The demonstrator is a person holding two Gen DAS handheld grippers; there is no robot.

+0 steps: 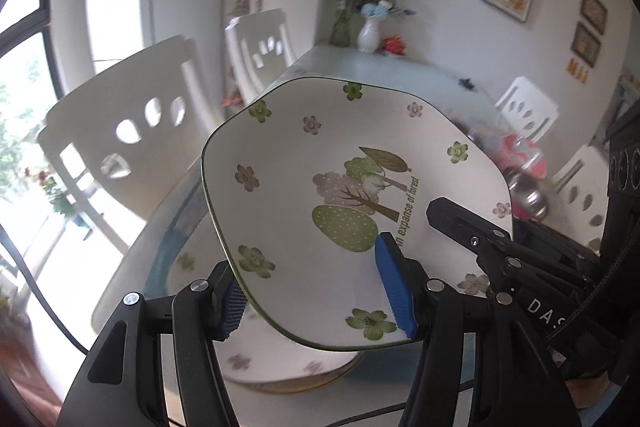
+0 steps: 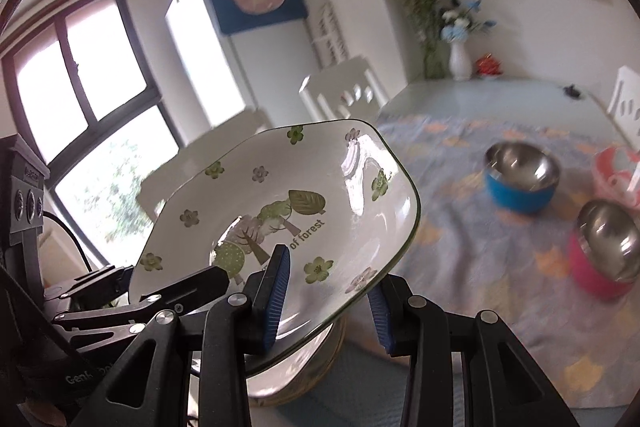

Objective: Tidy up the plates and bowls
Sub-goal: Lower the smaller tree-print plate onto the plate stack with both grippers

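Both grippers (image 1: 316,283) (image 2: 328,287) clamped on one floral plate (image 1: 320,155) (above blue-clothed table (image 2: 460,251)).

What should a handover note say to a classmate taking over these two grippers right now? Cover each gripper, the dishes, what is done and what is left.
Left gripper: shut on the flowered plate, near rim.
Right gripper: shut on the same plate, another part of the rim.
The plate hangs tilted above the plate stack on the table.
Done: some plates stacked.
Left: set this one on the stack, then sort the blue bowl, pink bowl and a blurred pink dish.
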